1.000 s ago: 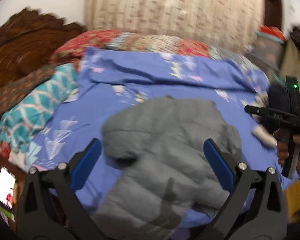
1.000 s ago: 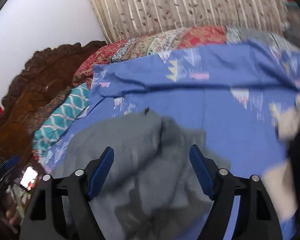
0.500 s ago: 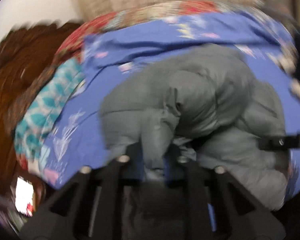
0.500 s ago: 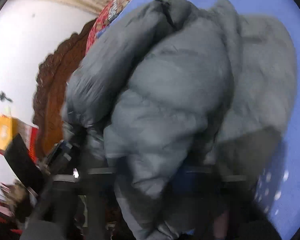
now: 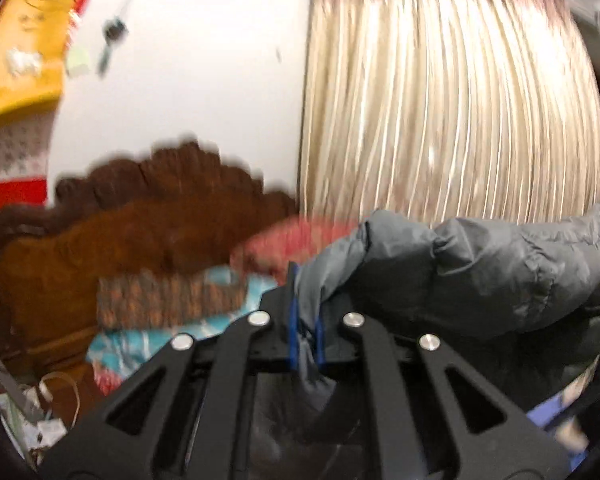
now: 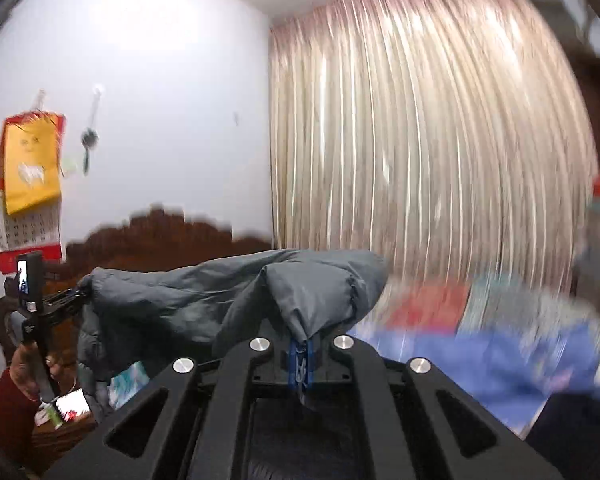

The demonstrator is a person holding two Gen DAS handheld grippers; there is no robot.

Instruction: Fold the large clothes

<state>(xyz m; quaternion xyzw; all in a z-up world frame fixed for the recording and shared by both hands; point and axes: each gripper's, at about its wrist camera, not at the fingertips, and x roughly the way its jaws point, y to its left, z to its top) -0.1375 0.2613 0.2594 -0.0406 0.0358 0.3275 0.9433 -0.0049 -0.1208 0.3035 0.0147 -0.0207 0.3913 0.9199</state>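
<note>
A grey puffer jacket [image 5: 480, 272] hangs lifted in the air between both grippers, above the bed. In the left wrist view my left gripper [image 5: 306, 320] pinches a fold of the jacket's edge between its blue pads, its jaws still closing. In the right wrist view my right gripper [image 6: 300, 360] grips another fold of the jacket [image 6: 180, 296] the same way, jaws also closing. The jacket stretches leftward from there to the left gripper [image 6: 82, 294], which a hand [image 6: 26, 368] in a dark red sleeve holds. Both grippers point level.
The bed's blue patterned sheet [image 6: 480, 360] lies below at the right, with red patterned bedding [image 5: 292, 240] and a teal pillow [image 5: 140, 340] by the carved wooden headboard [image 5: 120, 232]. A cream curtain [image 5: 440, 100] and a white wall with a calendar [image 6: 28, 176] are behind.
Both grippers went from wide open over the jacket on the bed to clamped on its fabric. They then rose and tilted up to level, lifting the jacket off the sheet.
</note>
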